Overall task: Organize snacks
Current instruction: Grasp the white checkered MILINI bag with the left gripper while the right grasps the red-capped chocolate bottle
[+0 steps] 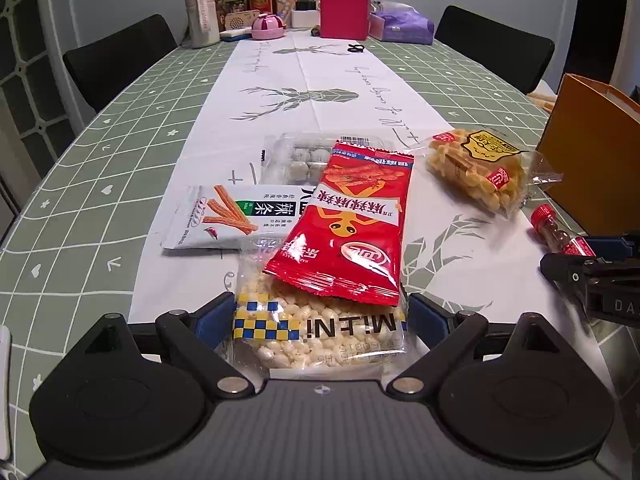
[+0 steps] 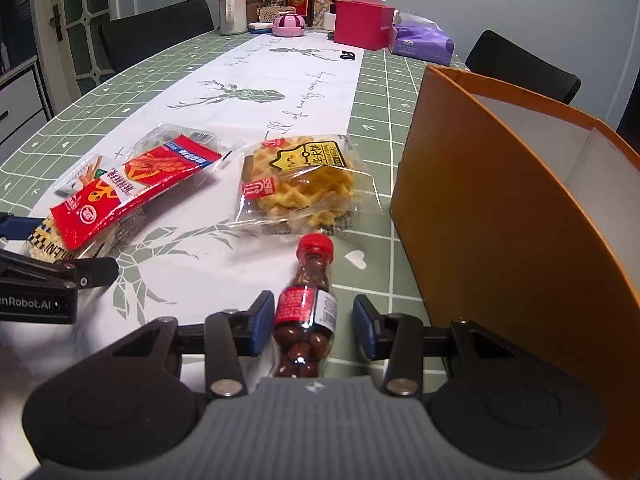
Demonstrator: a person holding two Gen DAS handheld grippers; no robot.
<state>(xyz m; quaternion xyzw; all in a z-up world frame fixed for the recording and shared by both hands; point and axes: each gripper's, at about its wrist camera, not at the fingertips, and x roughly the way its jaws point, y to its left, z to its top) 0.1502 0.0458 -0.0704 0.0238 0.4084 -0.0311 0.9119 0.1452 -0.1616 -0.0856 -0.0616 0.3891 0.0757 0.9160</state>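
Left gripper (image 1: 320,316) spread wide around the puffed-rice bag (image 1: 316,328); pads do not press it. A red snack packet (image 1: 344,232) lies across that bag's far end. Right gripper (image 2: 314,322) partly open astride the small red-capped bottle (image 2: 306,312) of brown candies, lying on the table; a gap shows beside the right pad. Waffle pack (image 2: 300,184) lies just beyond the bottle. Orange box (image 2: 500,208), right of the bottle, stands open; contents not visible.

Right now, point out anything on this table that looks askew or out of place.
The small red-capped bottle lies on its side between the right tool's open jaws. The red snack packet lies crooked across the puffed-rice bag and two other packs. Nothing looks spilled or torn.
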